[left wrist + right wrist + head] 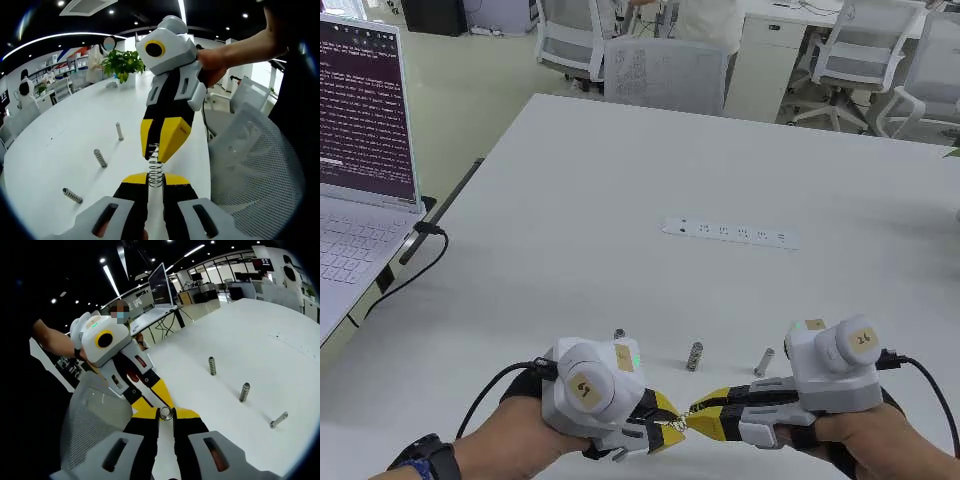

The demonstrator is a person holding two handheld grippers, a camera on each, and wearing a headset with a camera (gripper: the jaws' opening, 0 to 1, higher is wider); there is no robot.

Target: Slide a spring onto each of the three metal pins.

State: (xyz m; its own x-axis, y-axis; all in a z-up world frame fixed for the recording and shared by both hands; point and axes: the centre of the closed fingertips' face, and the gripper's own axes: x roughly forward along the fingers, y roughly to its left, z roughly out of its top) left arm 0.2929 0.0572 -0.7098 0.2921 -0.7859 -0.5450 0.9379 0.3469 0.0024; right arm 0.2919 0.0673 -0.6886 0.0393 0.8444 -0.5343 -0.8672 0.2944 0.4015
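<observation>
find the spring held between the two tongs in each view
Head view: spring bottom centre, between the left gripper and right gripper tongs.
Left gripper view: spring low centre, above this view's own tongs.
Right gripper view: spring lower centre, end-on as a ring.
Shared landmark: the bare pin on the table.

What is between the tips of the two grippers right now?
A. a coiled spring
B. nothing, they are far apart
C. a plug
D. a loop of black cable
A: in the left gripper view a coiled spring spans from the left gripper to the right gripper.
</observation>
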